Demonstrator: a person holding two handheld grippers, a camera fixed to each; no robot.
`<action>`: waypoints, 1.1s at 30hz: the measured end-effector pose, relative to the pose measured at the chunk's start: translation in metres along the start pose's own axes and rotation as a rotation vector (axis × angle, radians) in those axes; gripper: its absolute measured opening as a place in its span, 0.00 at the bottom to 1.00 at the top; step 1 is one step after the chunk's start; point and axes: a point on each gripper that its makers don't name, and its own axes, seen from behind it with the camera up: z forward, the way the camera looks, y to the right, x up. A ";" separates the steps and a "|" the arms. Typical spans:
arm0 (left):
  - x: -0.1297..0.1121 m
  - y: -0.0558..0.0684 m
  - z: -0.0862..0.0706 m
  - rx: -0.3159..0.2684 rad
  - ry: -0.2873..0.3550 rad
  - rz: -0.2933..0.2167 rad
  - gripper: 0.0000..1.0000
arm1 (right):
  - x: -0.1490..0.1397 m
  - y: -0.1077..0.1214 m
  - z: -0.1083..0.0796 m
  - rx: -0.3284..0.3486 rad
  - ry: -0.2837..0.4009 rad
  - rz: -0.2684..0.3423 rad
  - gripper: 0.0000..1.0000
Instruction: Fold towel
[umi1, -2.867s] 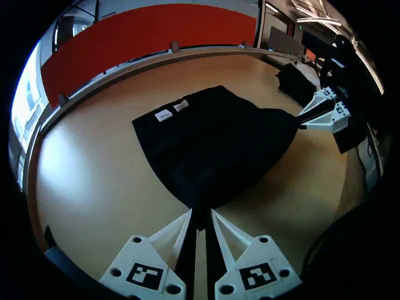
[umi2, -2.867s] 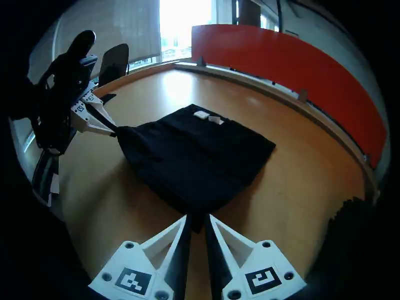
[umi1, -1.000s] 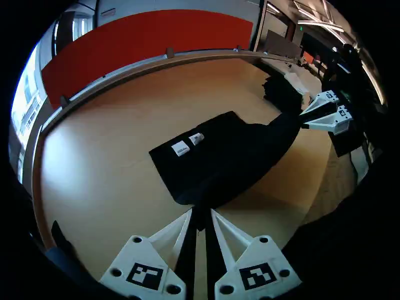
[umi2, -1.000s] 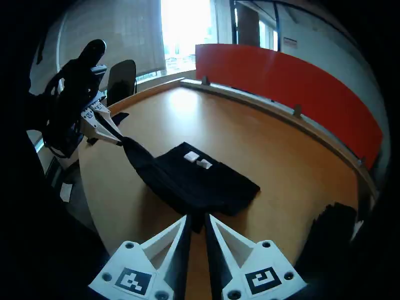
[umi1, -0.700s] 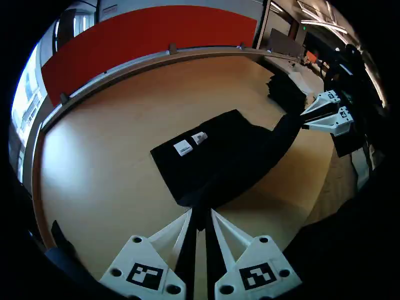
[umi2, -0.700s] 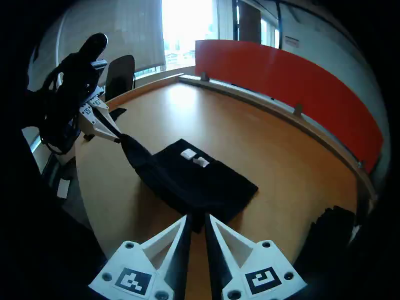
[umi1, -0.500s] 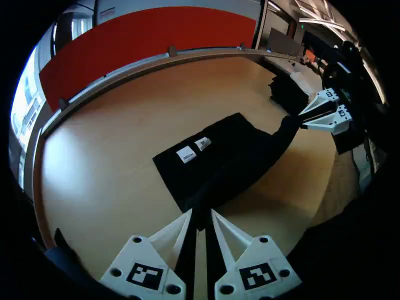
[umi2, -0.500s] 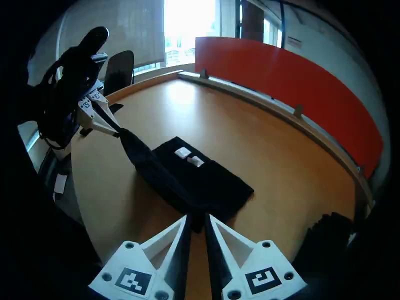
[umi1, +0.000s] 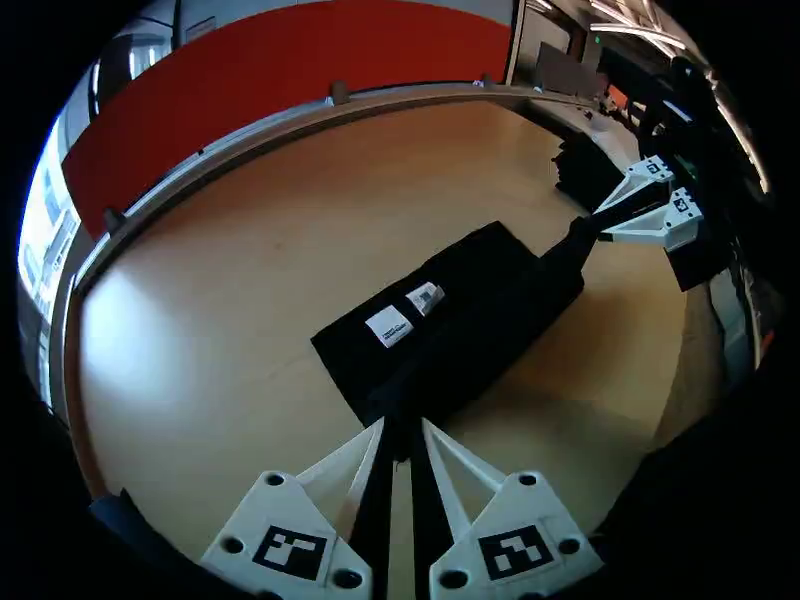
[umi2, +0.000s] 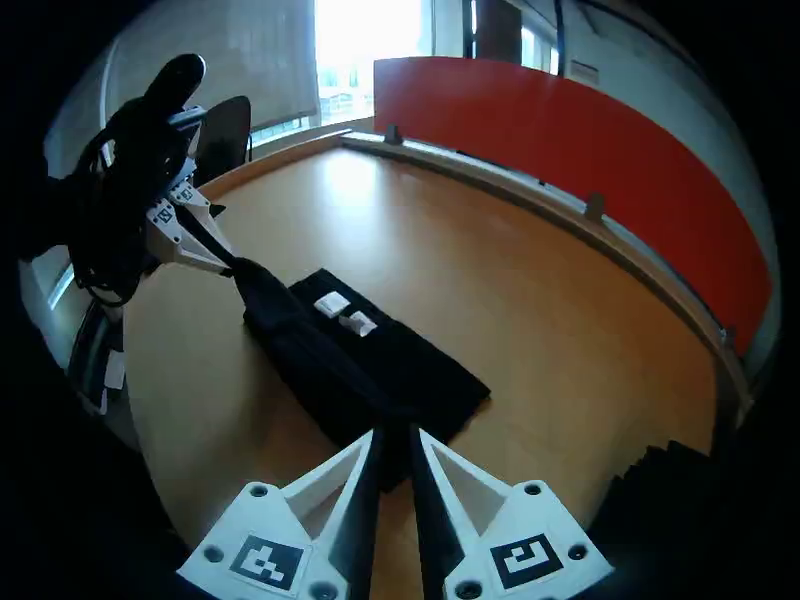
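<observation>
- Right now we are holding the black towel (umi1: 480, 300) by two of its corners, and it is lying stretched in a long band across the wooden counter (umi1: 220, 300).
- Our left hand-held gripper (umi1: 400, 440) is clamping both fingers on the near corner, with the cloth running straight away from the fingertips.
- Our right hand-held gripper (umi2: 395, 445) is pinching the opposite corner the same way, both fingers pressing the fabric.
- In the left gripper view we are seeing the right hand-held gripper (umi1: 600, 225) at the towel's far end, where the cloth is rising off the counter to meet it.
- In the right gripper view the left hand-held gripper (umi2: 218, 262) is lifting its corner likewise.
- Two white tags (umi1: 390, 325) are sitting side by side on top of the towel.
- A red partition (umi1: 280, 70) is standing along the counter's far edge.
- A dark bundle (umi1: 585, 170) is resting just beyond the right hand-held gripper.
- A dark chair (umi2: 225, 125) is standing by the window behind the left hand-held gripper.
- Between our two hand-held grippers only the towel itself is lying.
</observation>
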 end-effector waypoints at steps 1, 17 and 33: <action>0.000 0.000 0.001 -0.002 -0.004 0.004 0.10 | -0.001 0.001 0.001 0.001 -0.004 -0.002 0.18; -0.010 -0.014 0.034 0.014 -0.065 0.051 0.13 | -0.011 0.015 0.031 0.016 -0.051 -0.001 0.18; -0.004 -0.036 0.062 0.048 -0.011 -0.004 0.18 | -0.018 0.033 0.061 -0.002 -0.064 0.061 0.18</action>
